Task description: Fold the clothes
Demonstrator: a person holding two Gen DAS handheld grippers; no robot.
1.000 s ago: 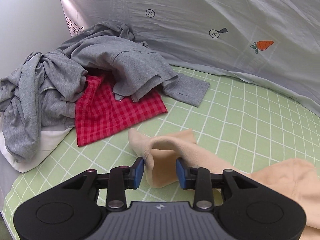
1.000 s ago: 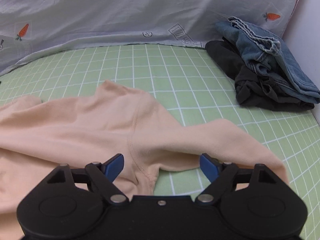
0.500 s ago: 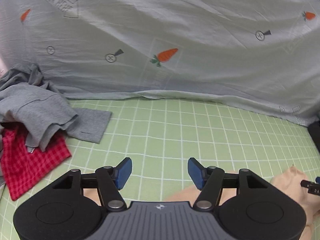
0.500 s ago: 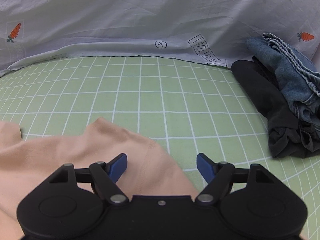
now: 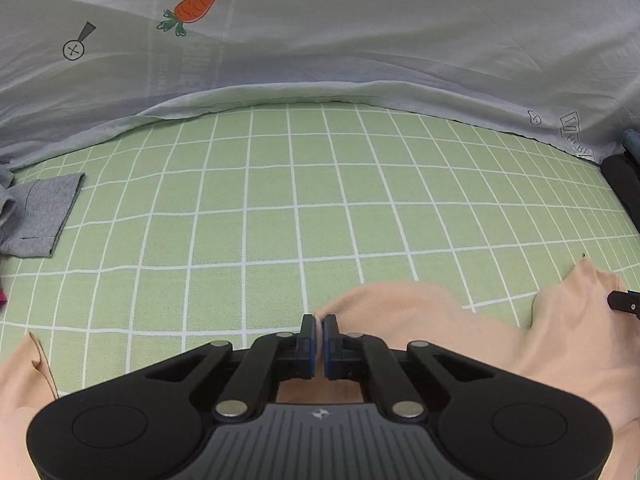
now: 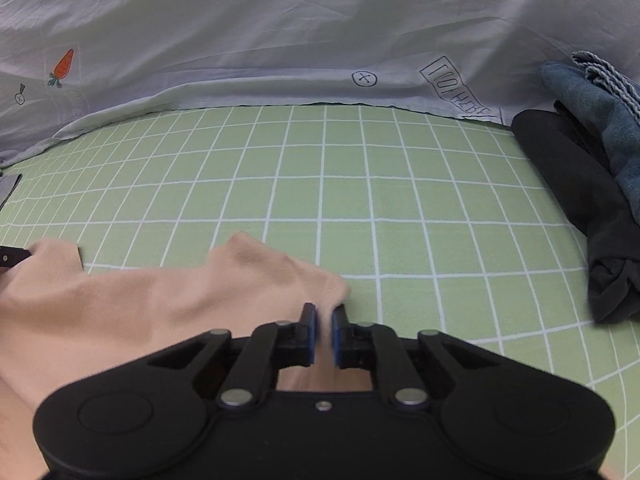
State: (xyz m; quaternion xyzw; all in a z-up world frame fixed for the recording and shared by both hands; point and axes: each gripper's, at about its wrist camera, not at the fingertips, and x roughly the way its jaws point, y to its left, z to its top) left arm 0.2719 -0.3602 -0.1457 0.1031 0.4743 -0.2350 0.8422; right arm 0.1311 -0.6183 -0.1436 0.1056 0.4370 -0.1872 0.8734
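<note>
Partly hidden peach garment, claws pinching

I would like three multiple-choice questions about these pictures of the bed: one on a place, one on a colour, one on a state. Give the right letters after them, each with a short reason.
1. Where does the pile of dark clothes lie in the right wrist view?
A. at the right edge of the green sheet
B. at the left edge
C. on the peach garment

2. What colour is the garment between the grippers?
A. red
B. peach
C. blue

3. How does the left gripper stand?
A. wide open above the sheet
B. shut on the peach cloth
C. shut on the grey sleeve

Answers
1. A: the pile of dark clothes sits at the right of the green sheet.
2. B: the garment is peach.
3. B: the left gripper pinches a fold of the garment between closed jaws; the grey sleeve lies far off.
</note>
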